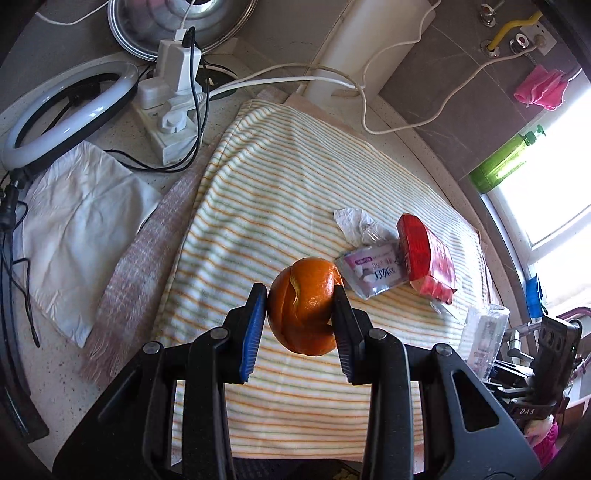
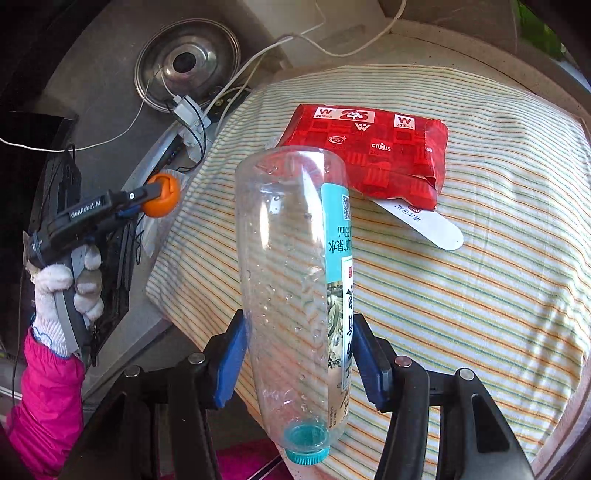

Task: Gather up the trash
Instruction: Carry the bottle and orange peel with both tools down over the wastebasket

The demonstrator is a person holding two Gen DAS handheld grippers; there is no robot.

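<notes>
My left gripper [image 1: 300,295] is shut on an orange peel [image 1: 304,306] and holds it above the striped towel [image 1: 280,192]. It also shows in the right wrist view [image 2: 161,199], off the towel's left edge. My right gripper [image 2: 297,325] is shut on a clear plastic bottle [image 2: 291,280] with a teal cap, held cap-down over the towel [image 2: 480,295]. A red carton [image 2: 369,151] lies on the towel ahead; in the left wrist view the carton [image 1: 424,254] lies beside a small tissue pack [image 1: 373,273] and a crumpled white wrapper [image 1: 351,221].
A power strip with chargers [image 1: 173,110], a ring light [image 1: 66,114], a white cloth [image 1: 81,229] and a metal lid [image 1: 173,22] sit left of the towel. A green bottle [image 1: 502,162] stands by the window. White cables cross the back of the counter.
</notes>
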